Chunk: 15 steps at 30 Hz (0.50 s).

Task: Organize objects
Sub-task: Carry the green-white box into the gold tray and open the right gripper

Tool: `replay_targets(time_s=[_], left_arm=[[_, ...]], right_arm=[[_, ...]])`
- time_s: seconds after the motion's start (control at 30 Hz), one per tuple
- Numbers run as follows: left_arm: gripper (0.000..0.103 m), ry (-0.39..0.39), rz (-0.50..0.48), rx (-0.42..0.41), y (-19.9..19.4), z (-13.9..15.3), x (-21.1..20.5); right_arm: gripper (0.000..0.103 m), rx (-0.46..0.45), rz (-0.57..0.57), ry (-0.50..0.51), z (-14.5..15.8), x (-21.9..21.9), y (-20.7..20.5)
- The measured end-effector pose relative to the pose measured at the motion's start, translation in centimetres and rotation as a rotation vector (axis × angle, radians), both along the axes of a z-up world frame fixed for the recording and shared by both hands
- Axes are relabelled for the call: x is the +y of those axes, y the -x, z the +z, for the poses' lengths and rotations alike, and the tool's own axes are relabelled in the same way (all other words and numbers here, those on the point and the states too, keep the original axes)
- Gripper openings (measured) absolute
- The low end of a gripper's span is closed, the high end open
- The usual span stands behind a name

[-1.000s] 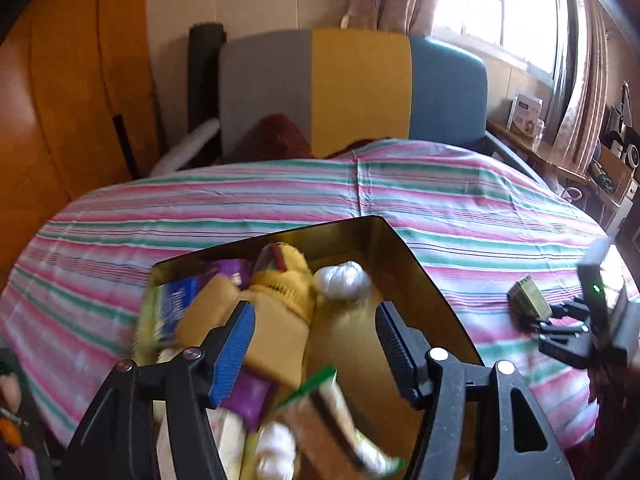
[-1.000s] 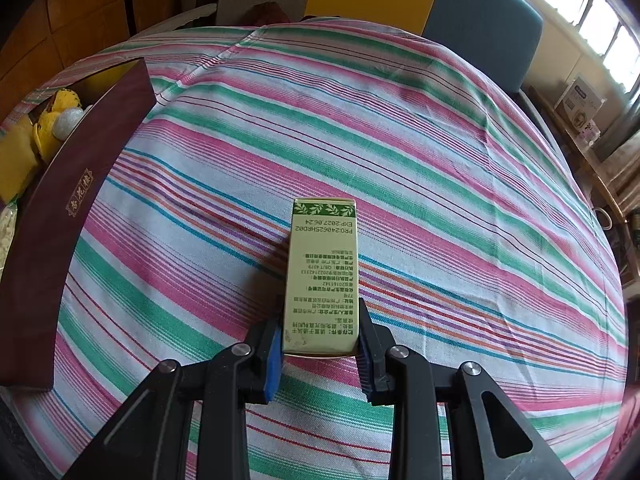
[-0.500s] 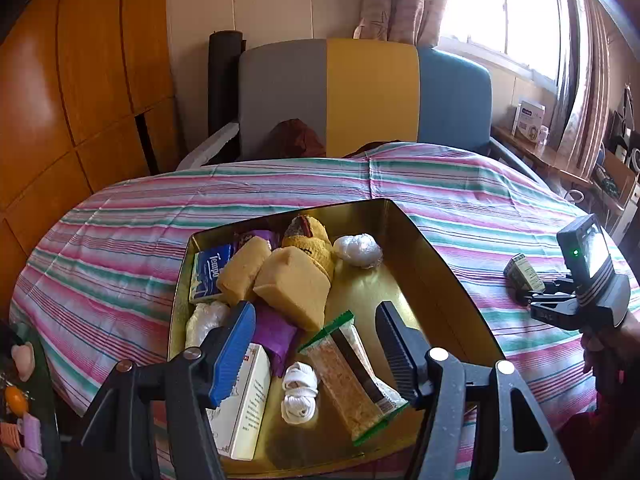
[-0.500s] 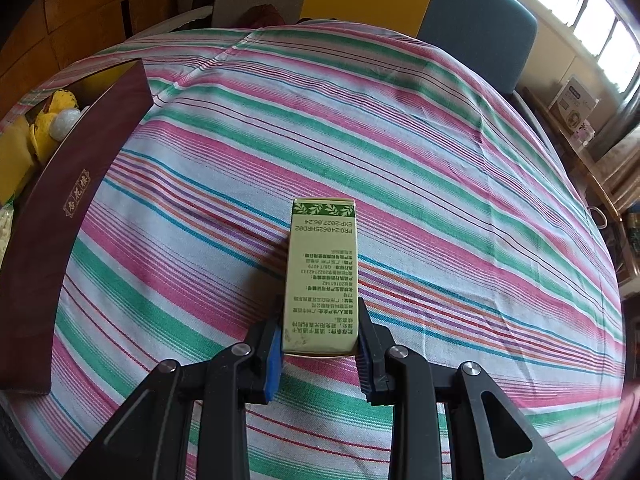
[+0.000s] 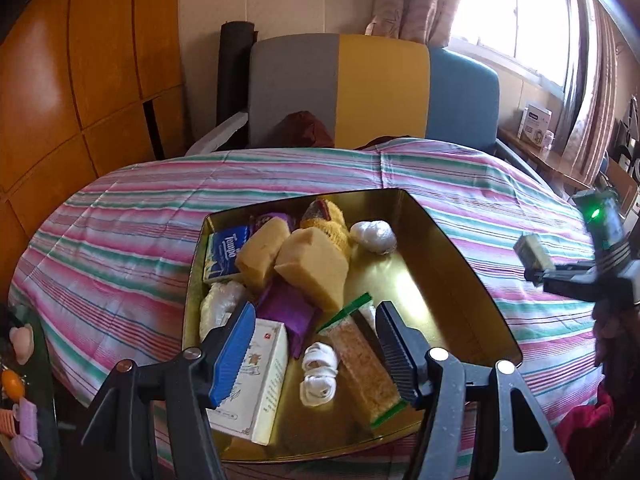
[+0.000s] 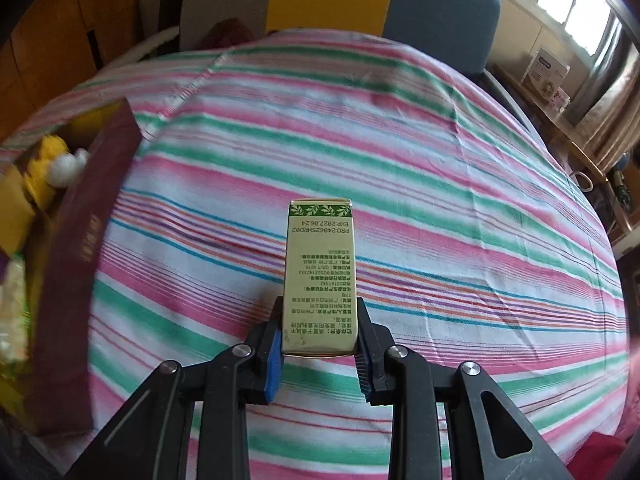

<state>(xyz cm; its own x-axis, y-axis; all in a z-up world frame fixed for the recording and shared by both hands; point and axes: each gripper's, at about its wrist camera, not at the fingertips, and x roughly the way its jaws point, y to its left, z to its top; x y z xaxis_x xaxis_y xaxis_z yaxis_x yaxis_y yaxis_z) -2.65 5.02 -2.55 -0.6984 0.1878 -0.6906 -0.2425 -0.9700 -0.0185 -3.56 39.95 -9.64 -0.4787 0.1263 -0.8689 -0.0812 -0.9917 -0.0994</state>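
L gripper (image 5: 316, 344) hangs over the near end of the gold tin (image 5: 452, 280), jaws spread wide w/ nothing between them. Under it in the tin: white carton (image 5: 260, 380) at the near-left corner, small white roll (image 5: 320, 372) next to it, long snack bar in green-edged wrapper (image 5: 368, 364) toward the near-right. Mid tin: purple packet (image 5: 288, 312), two yellow sponge blocks (image 5: 316, 268) leaning together, clear plastic bundle (image 5: 220, 304) on the left side. Far end: blue Tempo tissue pack (image 5: 224, 252) at the far-left, yellow knit item (image 5: 328, 220), white wad (image 5: 374, 236) near the far-right corner.

R gripper (image 6: 318, 344) pinches the pale green box (image 6: 318, 276) by its near end, pads tight on both long sides, box held clear of the striped cloth (image 6: 440, 184) to the right of the tin; its maroon outer wall (image 6: 80, 248) shows at the left. From the L cam that box (image 5: 534, 252) sits out past the tin's right edge.

Behind the table: grey/yellow/blue chair (image 5: 372, 88), window beyond
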Motion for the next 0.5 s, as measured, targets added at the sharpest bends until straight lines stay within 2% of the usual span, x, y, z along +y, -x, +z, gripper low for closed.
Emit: replay_targets(time_s=[0.17, 0.27, 0.4, 0.5], left_arm=[[0.063, -0.011, 0.062, -0.003, 0.3, 0.1, -2.5], [0.063, 0.000, 0.115, 0.006, 0.2, 0.1, -4.4], [0.066, 0.020, 0.157, 0.032, 0.0, 0.1, -5.9], [0.070, 0.014, 0.165, 0.039, -0.1, 0.1, -6.4]], right_arm=[[0.030, 0.081, 0.131, 0.079, 4.8, -6.2, -0.3], [0.030, 0.101, 0.246, 0.121, 6.3, -11.6, 0.1], [0.030, 0.058, 0.353, 0.142, 5.3, -18.3, 1.4], [0.030, -0.011, 0.355, 0.139, 3.0, -21.0, 3.6]])
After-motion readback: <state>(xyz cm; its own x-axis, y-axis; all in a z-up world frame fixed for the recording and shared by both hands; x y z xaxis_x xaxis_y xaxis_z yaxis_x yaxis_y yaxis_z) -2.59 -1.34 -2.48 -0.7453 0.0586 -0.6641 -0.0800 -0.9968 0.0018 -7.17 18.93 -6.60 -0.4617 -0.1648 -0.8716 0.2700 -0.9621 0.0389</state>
